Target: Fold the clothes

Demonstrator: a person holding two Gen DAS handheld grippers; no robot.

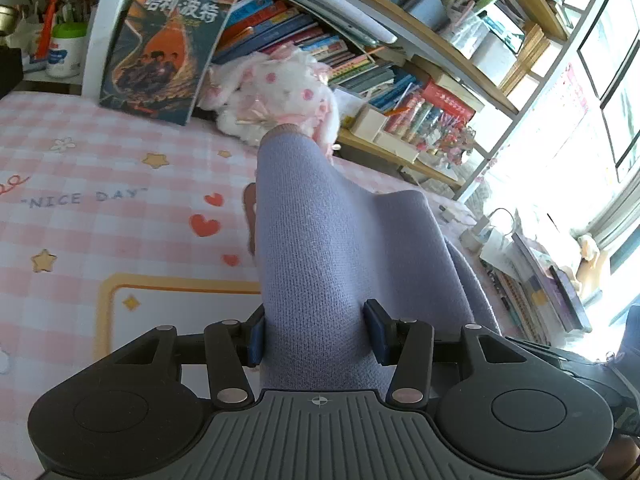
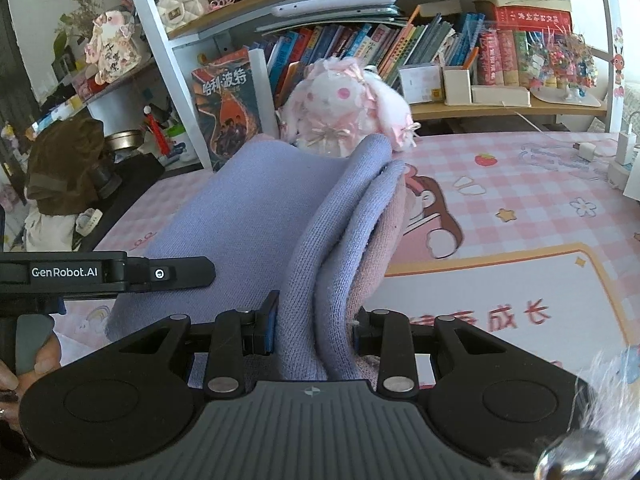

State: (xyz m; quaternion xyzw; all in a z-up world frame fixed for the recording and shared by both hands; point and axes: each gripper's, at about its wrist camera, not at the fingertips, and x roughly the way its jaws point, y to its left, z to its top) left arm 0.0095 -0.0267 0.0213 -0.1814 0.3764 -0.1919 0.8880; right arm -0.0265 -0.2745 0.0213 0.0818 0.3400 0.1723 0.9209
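Observation:
A lavender knit garment (image 1: 320,248) with a pink inner layer is held up above the pink checked desk mat (image 1: 100,184). My left gripper (image 1: 318,334) is shut on one thick fold of it, the cloth filling the space between the blue pads. In the right wrist view my right gripper (image 2: 314,328) is shut on several stacked layers of the same garment (image 2: 256,208), lavender outside and pink inside. The left gripper's body (image 2: 100,272) shows at the left, holding the far side of the cloth.
A white and pink plush toy (image 2: 344,112) and a leaning book (image 1: 160,48) stand at the back against shelves full of books (image 2: 400,48). Chargers and cables (image 2: 624,148) lie at the right. A stack of books (image 1: 540,280) sits by the window.

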